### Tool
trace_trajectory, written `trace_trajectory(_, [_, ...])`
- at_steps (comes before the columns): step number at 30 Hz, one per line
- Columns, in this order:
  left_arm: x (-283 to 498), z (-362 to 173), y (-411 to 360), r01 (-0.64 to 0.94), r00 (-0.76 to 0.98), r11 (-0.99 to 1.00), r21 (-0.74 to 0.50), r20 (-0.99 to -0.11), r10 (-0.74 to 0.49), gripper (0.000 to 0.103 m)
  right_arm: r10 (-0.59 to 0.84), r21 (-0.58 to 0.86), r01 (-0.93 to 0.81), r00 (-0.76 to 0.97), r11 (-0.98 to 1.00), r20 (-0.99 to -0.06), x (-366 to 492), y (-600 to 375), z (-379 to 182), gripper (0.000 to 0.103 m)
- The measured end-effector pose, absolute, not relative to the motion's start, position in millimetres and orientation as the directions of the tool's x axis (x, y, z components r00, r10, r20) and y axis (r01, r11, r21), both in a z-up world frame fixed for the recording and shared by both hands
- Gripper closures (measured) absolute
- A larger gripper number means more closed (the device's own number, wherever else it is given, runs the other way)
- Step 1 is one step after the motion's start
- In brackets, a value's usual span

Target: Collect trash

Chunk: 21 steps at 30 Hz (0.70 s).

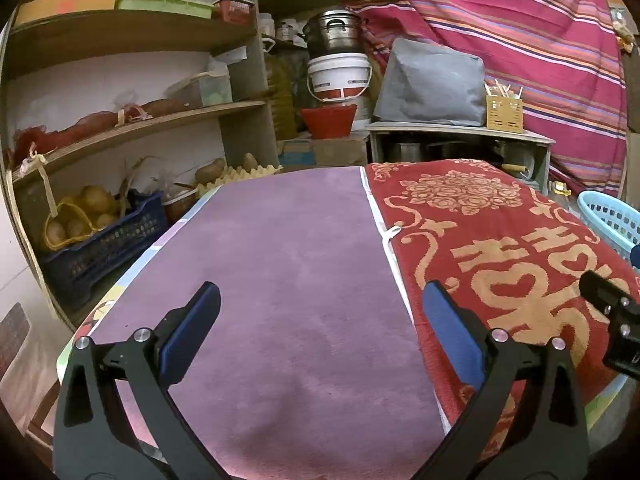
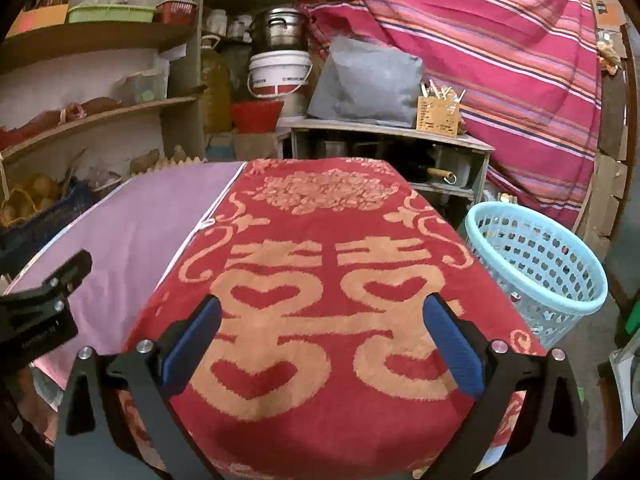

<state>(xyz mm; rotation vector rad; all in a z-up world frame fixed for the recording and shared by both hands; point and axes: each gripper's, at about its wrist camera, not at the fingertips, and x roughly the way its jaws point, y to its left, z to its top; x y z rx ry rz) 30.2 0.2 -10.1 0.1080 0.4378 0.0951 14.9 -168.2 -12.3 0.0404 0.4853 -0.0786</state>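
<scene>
One light blue basket (image 2: pixel 536 264) stands on the floor, ahead and to the right of the right claw (image 2: pixel 322 312), beside the tabletop (image 2: pixel 328 412). Both claws gape wide and empty; the left claw (image 1: pixel 320 300) hangs over the purple cloth (image 1: pixel 272 264).

Left tool (image 1: pixel 320 300) agape over purple cloth (image 1: pixel 280 260)

Dim warm indoor light, soft focus (strong fisheye bending, dark corners).
</scene>
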Motion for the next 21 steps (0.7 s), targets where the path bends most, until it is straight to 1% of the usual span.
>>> trace_trajectory(21, [36.0,-11.8,0.1,-0.06,0.897,0.989,0.133,-0.429,0.112,0.005,-0.084,0.007,0.097,0.891,0.995,-0.445,18.2,-169.2,-8.5,0.005])
